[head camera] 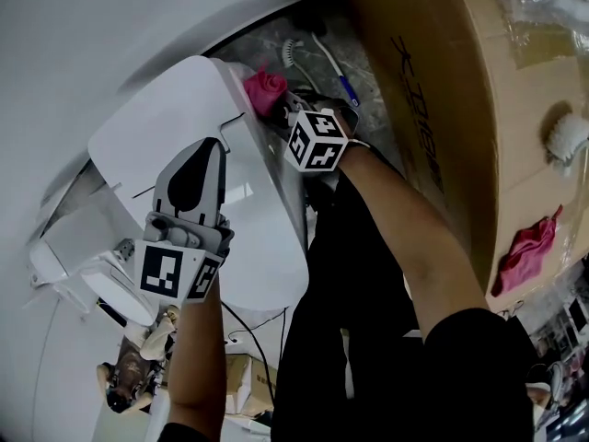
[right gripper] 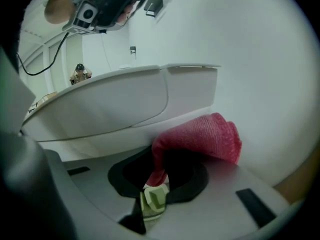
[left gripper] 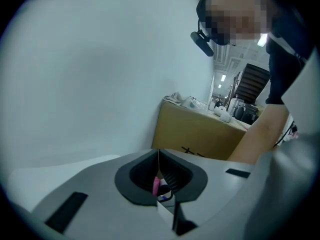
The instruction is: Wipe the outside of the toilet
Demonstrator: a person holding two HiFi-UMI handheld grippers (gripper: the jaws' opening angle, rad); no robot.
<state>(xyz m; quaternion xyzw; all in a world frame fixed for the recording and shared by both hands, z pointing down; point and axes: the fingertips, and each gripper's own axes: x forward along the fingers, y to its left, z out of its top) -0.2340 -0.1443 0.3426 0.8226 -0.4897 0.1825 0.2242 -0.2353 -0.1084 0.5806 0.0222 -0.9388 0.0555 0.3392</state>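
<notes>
Right gripper (right gripper: 154,196) has its jaws clamped on a crumpled pink terry cloth (right gripper: 200,136), which lies against the white ceramic toilet (right gripper: 100,109) just below its seat. Left gripper (head camera: 204,155), jaws together and empty, is over the closed white lid (head camera: 147,127).

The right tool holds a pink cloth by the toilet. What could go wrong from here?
1. The right tool pinches only a corner of the cloth. The rest bunches loose, so it may pull free when rubbed on the toilet.
2. It works in the narrow gap beside the box, with a brush on the floor close by, and could knock that.
</notes>
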